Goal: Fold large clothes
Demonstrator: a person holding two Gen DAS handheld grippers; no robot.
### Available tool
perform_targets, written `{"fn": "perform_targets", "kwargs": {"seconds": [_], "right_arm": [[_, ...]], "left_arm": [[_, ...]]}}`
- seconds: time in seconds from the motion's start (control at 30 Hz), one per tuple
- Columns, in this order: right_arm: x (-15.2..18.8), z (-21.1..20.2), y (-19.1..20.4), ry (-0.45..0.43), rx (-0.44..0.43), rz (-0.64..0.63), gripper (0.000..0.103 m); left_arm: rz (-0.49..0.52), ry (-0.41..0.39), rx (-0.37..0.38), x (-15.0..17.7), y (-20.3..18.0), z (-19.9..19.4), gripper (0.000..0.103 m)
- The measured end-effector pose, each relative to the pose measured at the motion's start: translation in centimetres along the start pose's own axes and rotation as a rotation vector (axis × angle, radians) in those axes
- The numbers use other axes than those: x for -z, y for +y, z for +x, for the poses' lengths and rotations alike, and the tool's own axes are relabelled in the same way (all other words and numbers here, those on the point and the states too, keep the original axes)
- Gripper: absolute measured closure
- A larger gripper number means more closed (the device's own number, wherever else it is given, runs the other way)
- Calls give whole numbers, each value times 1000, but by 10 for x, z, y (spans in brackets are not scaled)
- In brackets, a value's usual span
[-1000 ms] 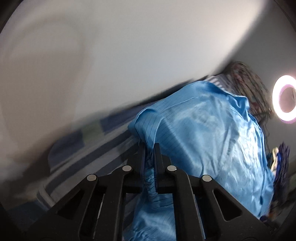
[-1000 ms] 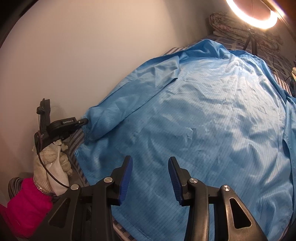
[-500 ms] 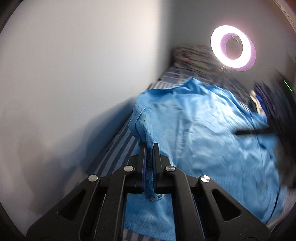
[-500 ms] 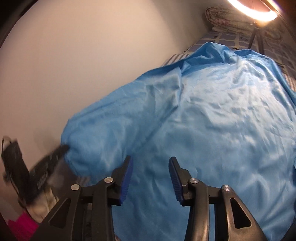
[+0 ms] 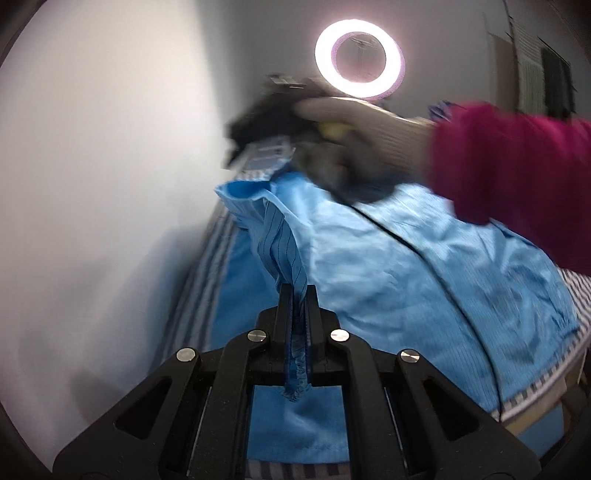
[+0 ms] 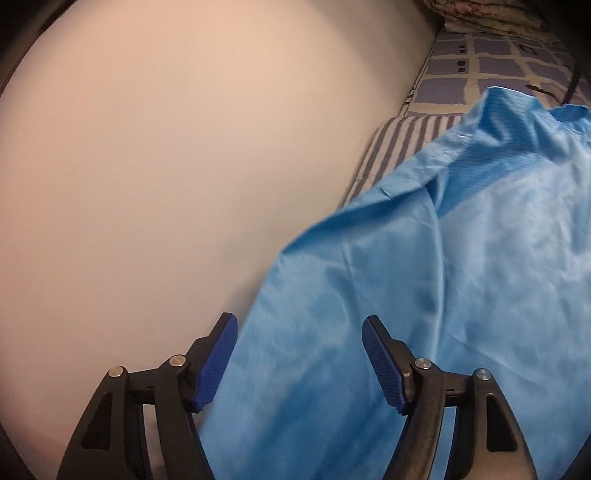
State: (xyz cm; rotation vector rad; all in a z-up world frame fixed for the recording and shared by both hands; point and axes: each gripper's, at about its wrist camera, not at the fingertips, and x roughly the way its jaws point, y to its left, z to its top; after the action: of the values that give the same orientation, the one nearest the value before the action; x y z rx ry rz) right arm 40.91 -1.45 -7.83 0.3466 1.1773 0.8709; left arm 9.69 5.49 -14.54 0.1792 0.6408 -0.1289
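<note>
1. One large blue garment [image 5: 406, 280] lies spread over a striped bed sheet [image 5: 207, 280], beside a plain wall [image 5: 92, 184] on the left.
2. The left gripper [image 5: 298, 295] has its jaws pressed together, pinching one elastic-edged cuff of the blue garment; the fabric rises from the bed to the jaws in a narrow fold.
3. In the left wrist view, one gloved hand [image 5: 354, 125] in a magenta sleeve [image 5: 517, 166] reaches across the far part of the garment from the right, blurred, holding a dark device.
4. One ring light [image 5: 360, 62] glows at the far end of the room.
5. The right gripper [image 6: 299, 354] has its jaws spread wide, having just been opening; the blue garment [image 6: 443, 295] lies beneath and between them, and the blue pads [image 6: 216, 363] do not press on it.
6. Farther off in the right wrist view are one checked sheet [image 6: 491, 70] and one patterned bundle of bedding [image 6: 480, 16] at the far edge.
</note>
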Motion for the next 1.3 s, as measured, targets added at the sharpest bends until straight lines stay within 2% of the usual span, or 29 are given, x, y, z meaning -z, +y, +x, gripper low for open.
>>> {"fn": "perform_targets", "kwargs": {"seconds": [0.13,0.2,0.23,0.3,0.37,0.4,0.5,0.6,0.77,0.8,0.87,0.9,0.93,1.03,1.07,1.17,1.2,1.23,1.3], "right_arm": [[-25,35,-2,14,17,60,28],[-33,49,-3,22,58,64,31],[-36,54,-4,32,90,60,39],[-42,60,-10,53,139,58,82],[-42,59,-18,62,170,67,98],[-40,54,-21,56,175,63,103],[-31,26,-34,21,185,35,103],[-21,-6,-59,-14,201,59,103],[9,-44,-107,-29,277,108,103],[17,-48,-116,-19,298,117,103],[28,-50,-130,18,358,114,103],[33,-50,-132,38,391,104,103],[39,-48,-134,70,452,73,103],[46,-48,-134,118,586,-7,81],[47,-50,-130,113,610,-33,70],[48,-66,-108,70,642,-98,69],[49,-73,-100,53,620,-105,68],[48,-80,-87,28,559,-121,67],[48,-82,-61,11,487,-179,65]], "left_arm": [[75,22,19,13,-12,-1,100],[89,41,37,18,-20,1,100],[95,49,42,21,-20,1,100],[115,54,42,25,-21,1,100],[133,58,43,30,-20,-2,100],[133,64,48,32,-19,-3,100],[139,82,58,37,-18,-2,100],[146,92,78,42,-23,-2,100],[159,109,127,44,-36,-6,99],[150,114,142,44,-38,-7,96],[133,141,175,43,-42,-8,81],[116,152,197,43,-43,-10,77],[106,158,208,43,-43,-12,72],[46,160,241,44,-38,-29,56],[13,158,246,45,-33,-34,51],[-142,183,230,51,-9,-38,50],[-210,194,216,55,2,-33,50],[-276,204,205,58,12,-29,50],[-464,231,209,67,37,-12,50]]}}
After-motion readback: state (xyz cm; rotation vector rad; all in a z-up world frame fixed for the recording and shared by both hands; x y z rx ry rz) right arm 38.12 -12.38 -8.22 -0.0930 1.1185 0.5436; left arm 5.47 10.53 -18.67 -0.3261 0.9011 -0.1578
